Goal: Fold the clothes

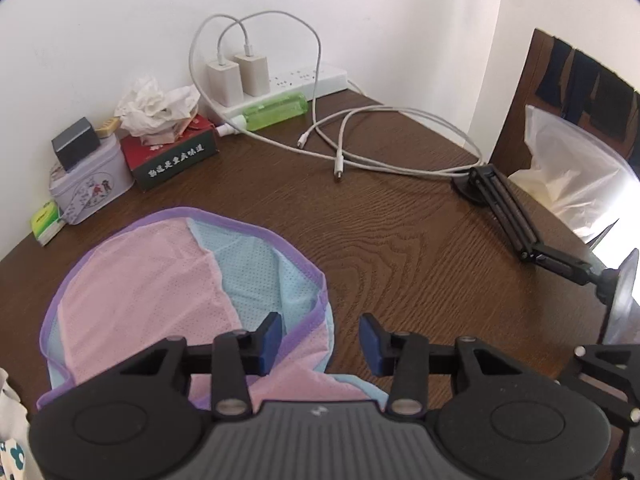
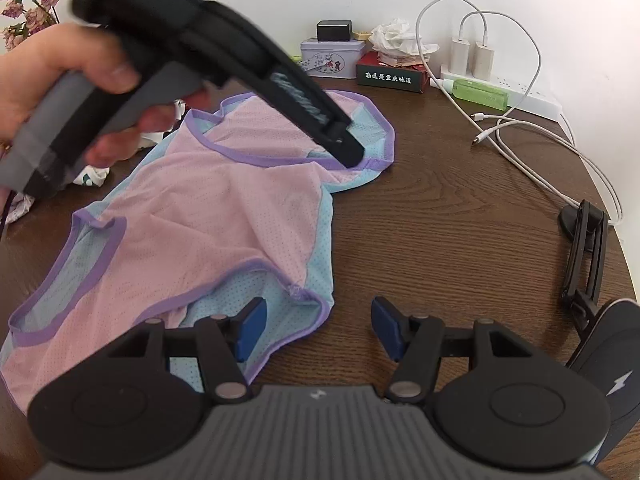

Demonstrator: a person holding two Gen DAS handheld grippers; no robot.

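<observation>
In the left wrist view, one pink and blue mesh garment [image 1: 160, 288] with purple trim is lying flat on the brown wooden counter [image 1: 400, 240], its rounded end pointing away toward the back wall and its length running back toward the camera. The left claw [image 1: 320, 342] is standing partly open with nothing between its two blue pads [image 1: 270, 340]; the left pad is hovering over the garment's right edge and the other over bare wood. Along the wall two white chargers [image 1: 238, 76] are sitting in one power strip [image 1: 308, 78], beside one green bottle [image 1: 276, 112], one red tissue box [image 1: 172, 156] and one pale tin [image 1: 86, 184]. Two white cables [image 1: 360, 136] are trailing over the counter, and a black folding stand [image 1: 508, 208] is lying near the right edge. The wood to the right of the garment is lying open. In the right wrist view, the same garment [image 2: 192, 216] is stretching diagonally from the lower left up to the upper right, its near edge reaching the camera. The right claw [image 2: 318, 328] is standing wide with nothing gripped, its left pad over the blue hem. A hand [image 2: 52, 80] is holding the other, left claw [image 2: 348, 152], whose tip is hovering over the garment's far end. The counter's curved edge is running down the right side.
</observation>
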